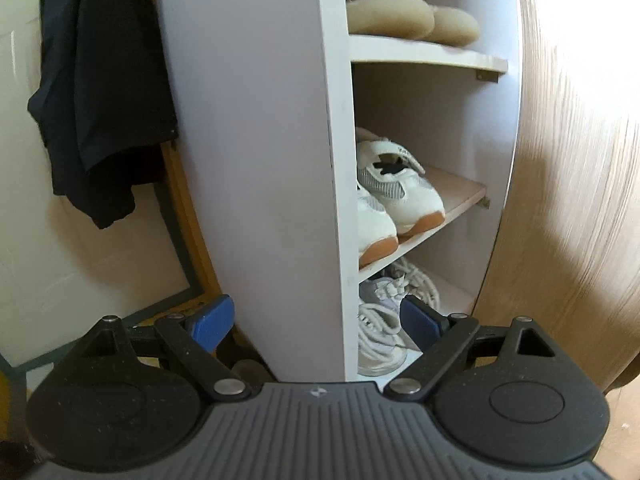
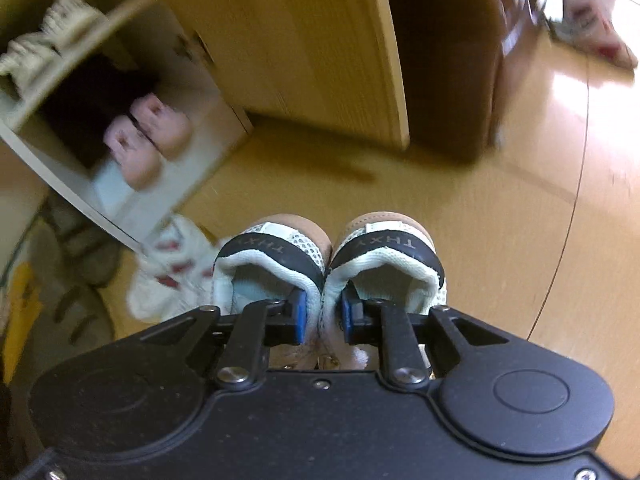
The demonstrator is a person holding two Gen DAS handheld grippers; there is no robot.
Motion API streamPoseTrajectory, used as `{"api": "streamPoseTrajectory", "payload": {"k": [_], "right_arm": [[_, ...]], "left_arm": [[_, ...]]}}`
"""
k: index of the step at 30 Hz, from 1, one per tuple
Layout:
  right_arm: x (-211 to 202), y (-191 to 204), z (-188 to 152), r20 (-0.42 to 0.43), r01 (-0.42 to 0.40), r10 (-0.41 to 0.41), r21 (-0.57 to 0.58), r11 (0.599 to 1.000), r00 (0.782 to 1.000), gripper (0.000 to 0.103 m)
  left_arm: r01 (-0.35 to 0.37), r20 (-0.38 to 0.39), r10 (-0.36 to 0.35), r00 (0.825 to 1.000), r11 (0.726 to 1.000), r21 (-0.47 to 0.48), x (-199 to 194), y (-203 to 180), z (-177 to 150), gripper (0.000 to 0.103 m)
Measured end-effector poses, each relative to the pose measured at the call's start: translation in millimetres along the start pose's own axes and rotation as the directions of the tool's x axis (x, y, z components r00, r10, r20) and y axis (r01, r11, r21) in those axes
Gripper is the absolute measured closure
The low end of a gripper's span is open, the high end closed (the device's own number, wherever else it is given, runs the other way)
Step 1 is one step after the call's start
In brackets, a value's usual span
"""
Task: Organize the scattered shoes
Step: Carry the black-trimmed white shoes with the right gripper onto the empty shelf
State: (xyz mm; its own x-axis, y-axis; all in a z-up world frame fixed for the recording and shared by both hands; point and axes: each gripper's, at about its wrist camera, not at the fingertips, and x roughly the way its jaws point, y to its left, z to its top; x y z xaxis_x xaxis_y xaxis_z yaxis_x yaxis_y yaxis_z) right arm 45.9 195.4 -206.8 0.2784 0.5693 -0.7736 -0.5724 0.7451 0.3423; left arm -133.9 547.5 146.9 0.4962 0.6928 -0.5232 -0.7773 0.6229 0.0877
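Shoes (image 2: 328, 268) — a small pair with dark heel bands — hang from the right gripper (image 2: 323, 316), whose blue fingers (image 2: 299, 314) reach one into each shoe and squeeze the two inner collars together between them. Pinching both walls at once is what lets one hand carry the pair side by side, heels toward the camera, toes pointing down at the wooden floor (image 2: 500, 216). They look clear of the floor, though the blur makes that a judgement.

Just left of the pair lies a white shoe with red marks (image 2: 168, 272), not yet put away. Beyond it stands the open cabinet (image 2: 52, 160), pink shoes (image 2: 150, 136) on its lowest level.

The left gripper (image 1: 318, 320) holds nothing — its fingers (image 1: 214, 318) stand wide apart, straddling the cabinet's white side panel (image 1: 260, 160) (likely just waiting). Past them, white trainers (image 1: 396, 200) share the middle shelf (image 1: 460, 196), which has bare board at its right, a plausible spot for the carried pair.
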Motion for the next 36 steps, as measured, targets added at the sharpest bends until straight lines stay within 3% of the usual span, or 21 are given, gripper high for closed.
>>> {"api": "streamPoseTrajectory", "payload": {"k": [7, 11, 18, 27, 33, 36], "right_arm": [[-83, 29, 77, 0.122, -0.090, 0.113, -0.180, 0.980, 0.986, 0.086], [-132, 54, 123, 0.203, -0.118, 0.175, -0.267, 0.956, 0.963, 0.086], [-233, 129, 231, 0.331, -0.153, 0.313, -0.430, 0.890, 0.890, 0.086], [-330, 244, 340, 0.398, -0.131, 0.442, -0.605, 0.785, 0.804, 0.086], [-363, 305, 389, 0.420, -0.118, 0.481, -0.647, 0.753, 0.769, 0.086], [-370, 334, 410, 0.419, -0.106, 0.489, -0.667, 0.737, 0.765, 0.086]], "left_arm": [[0.034, 0.008, -0.033, 0.999, 0.998, -0.059, -6, -2, -1, 0.012], [0.043, 0.013, -0.042, 0.999, 0.998, -0.056, -10, -5, -2, 0.012], [0.061, 0.021, -0.060, 0.998, 0.995, -0.074, -14, -3, -1, 0.012], [0.047, 0.018, -0.045, 0.999, 0.990, -0.134, -10, 19, 2, 0.012], [0.026, 0.017, -0.024, 1.000, 0.986, -0.165, -10, 35, 1, 0.012], [0.021, 0.016, -0.019, 1.000, 0.984, -0.176, -10, 42, 1, 0.012]]}}
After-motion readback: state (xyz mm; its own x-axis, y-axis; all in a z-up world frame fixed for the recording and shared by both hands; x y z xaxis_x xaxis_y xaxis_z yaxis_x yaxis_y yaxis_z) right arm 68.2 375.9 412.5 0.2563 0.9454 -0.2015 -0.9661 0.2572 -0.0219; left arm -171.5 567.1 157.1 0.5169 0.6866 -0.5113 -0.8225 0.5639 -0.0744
